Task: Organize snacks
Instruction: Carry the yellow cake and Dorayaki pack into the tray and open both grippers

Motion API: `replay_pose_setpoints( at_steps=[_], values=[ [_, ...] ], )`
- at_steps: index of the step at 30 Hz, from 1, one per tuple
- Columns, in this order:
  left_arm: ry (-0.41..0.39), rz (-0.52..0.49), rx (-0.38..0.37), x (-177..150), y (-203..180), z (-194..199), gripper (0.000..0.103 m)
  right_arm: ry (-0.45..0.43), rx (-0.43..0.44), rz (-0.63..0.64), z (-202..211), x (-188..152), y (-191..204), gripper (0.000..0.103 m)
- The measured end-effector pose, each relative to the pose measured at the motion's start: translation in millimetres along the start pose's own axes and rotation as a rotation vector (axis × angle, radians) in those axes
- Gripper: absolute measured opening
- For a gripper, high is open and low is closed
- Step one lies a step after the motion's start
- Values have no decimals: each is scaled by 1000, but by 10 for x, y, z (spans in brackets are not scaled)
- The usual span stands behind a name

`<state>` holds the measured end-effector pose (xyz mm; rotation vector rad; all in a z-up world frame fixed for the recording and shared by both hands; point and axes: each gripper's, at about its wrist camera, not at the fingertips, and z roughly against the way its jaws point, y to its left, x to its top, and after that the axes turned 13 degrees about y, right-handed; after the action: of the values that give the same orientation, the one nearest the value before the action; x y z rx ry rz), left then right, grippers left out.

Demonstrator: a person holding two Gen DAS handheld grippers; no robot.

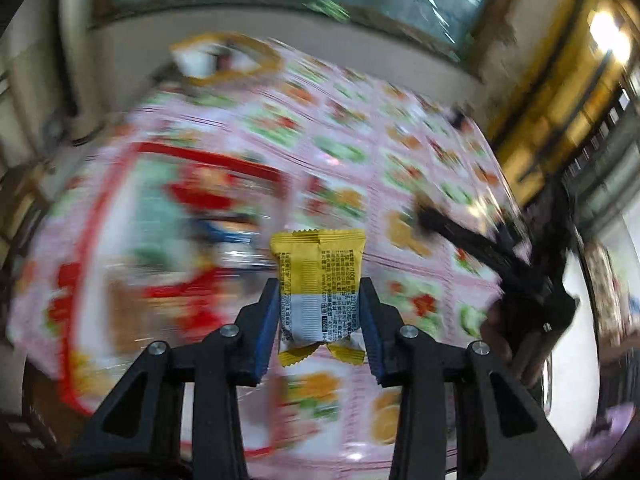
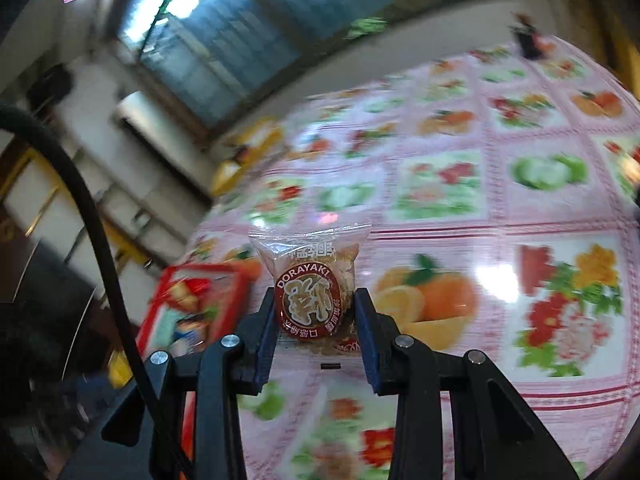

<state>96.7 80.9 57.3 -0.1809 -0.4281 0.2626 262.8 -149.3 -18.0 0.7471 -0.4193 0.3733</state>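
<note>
Tabletop (image 2: pixel 500 216) under glossy pink fruit-and-flower oilcloth carries a red-rimmed snack box (image 1: pixel 132 240). Left gripper (image 1: pixel 320 308) fingers clamp a crinkled yellow-and-white packet (image 1: pixel 318 280) above it. Right gripper (image 2: pixel 316 312) fingers clamp a clear dorayaki wrapper (image 2: pixel 310 280).

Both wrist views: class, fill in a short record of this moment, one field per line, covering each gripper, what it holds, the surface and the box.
left gripper: shut on yellow snack packet, back label facing camera
right gripper: shut on dorayaki packet, clear wrapper, red round label
surface: tablecloth, pink, fruit and flower squares
box: red-rimmed box, contents blurred
image quality: background motion-blurred
</note>
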Motion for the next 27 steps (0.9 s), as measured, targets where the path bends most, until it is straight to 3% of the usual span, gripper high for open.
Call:
replay_pose_setpoints(
  at_steps=[4, 9, 16, 27],
  values=[
    [-41, 125, 32, -103, 676, 272, 40, 43, 89, 72, -69, -84, 553, 36],
    [-36, 223, 14, -125, 1215, 198, 40, 111, 87, 191, -336, -19, 1233, 36],
    [-45, 209, -3, 23, 1447, 105, 40, 201, 29, 273, -895, 86, 1766, 36],
    [20, 172, -16, 180, 1632, -244, 40, 293, -32, 284, -1383, 24, 1966, 36]
  ],
)
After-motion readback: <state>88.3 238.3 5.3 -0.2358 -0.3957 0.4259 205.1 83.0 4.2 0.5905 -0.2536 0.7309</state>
